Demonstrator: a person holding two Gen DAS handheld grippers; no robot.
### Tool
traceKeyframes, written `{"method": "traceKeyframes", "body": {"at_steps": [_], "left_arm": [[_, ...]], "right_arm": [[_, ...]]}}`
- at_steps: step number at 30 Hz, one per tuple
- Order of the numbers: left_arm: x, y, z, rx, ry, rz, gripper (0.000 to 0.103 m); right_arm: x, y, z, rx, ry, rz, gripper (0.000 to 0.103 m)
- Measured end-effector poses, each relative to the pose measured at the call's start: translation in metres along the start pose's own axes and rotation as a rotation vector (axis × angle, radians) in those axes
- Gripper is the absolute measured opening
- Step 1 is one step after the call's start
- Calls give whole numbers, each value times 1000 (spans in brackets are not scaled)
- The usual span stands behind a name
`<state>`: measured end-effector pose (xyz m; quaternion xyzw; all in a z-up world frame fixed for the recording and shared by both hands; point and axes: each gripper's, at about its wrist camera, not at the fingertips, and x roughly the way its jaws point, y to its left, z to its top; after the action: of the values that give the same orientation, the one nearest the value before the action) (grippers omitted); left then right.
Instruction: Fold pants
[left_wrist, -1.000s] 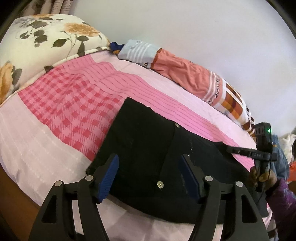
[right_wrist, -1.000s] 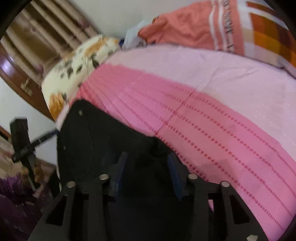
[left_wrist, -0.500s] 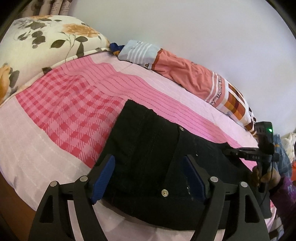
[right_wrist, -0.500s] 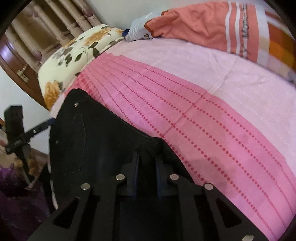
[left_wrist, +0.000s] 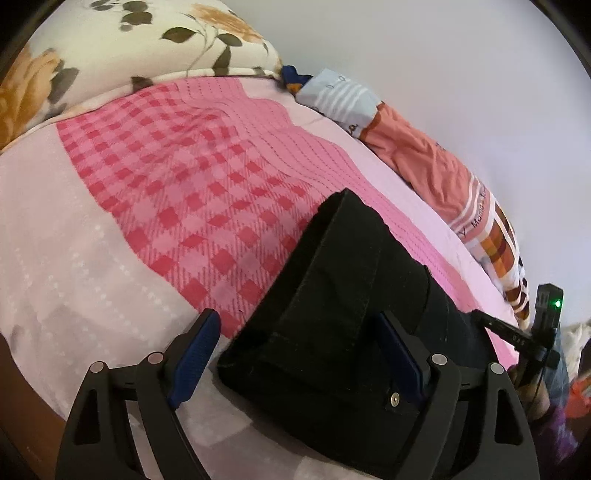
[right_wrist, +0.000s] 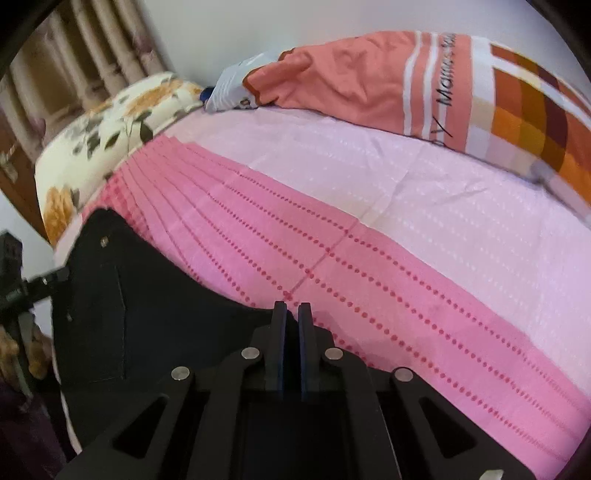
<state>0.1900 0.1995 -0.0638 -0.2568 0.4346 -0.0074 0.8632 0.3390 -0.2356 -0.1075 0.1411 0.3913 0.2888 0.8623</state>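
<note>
Black pants (left_wrist: 343, 306) lie on a pink bed sheet (left_wrist: 177, 192), waistband end toward the near edge. My left gripper (left_wrist: 295, 354) is open, its blue-padded jaws wide apart around the near left corner of the pants. In the right wrist view the pants (right_wrist: 129, 306) spread to the left, with a rivet and a pocket seam showing. My right gripper (right_wrist: 291, 317) is shut on a fold of the black fabric at the pants' far edge. The right gripper also shows in the left wrist view (left_wrist: 532, 332) at the far right.
A floral pillow (left_wrist: 110, 55) lies at the head of the bed. An orange striped bolster (right_wrist: 424, 85) runs along the white wall. The wooden bed edge (left_wrist: 18, 406) is at lower left. A curtain (right_wrist: 92, 62) hangs behind the pillow.
My right gripper closed onto the pants fabric. My left gripper moved left toward the corner of the pants and stayed open.
</note>
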Motion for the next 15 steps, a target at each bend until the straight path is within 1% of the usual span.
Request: {"method": "traceKeyframes", "body": {"at_steps": [1,2,3,4,5,7,9,10,12,13,15], "left_arm": [[-1,-1,0,10,-1,8,85],[-3,-2,0,19,-4,14,85],[-5,-4,1,29,-9,15,85],[-7,-6,3,35,-12,10,85],[-12,-9,4,42,-22,2,85],[-21,-19,6,72,-53,-2,85],[-25,-31,9,115,-53,-12,85],[-26,-37,10,142,-52,-21,85],[-27,-47,9,196,-58,-34,85],[-24,-52,8,234,-54,-43,85],[-13,-57,6,294,-34,-36,85]], "right_arm": [[-2,-2,-2,16,-13,24,4],[-6,-7,-5,47,-31,47,7],[-8,-12,-6,85,-42,77,9],[-11,-19,-6,140,-56,125,12],[-16,-25,-6,184,-73,147,14],[-30,-27,-5,210,-122,136,16],[-47,-21,-2,205,-178,144,16],[-52,-16,-2,196,-190,159,16],[-50,-1,-2,143,-158,164,16],[-42,6,-3,120,-122,161,16],[-19,10,-8,120,-38,139,16]]}}
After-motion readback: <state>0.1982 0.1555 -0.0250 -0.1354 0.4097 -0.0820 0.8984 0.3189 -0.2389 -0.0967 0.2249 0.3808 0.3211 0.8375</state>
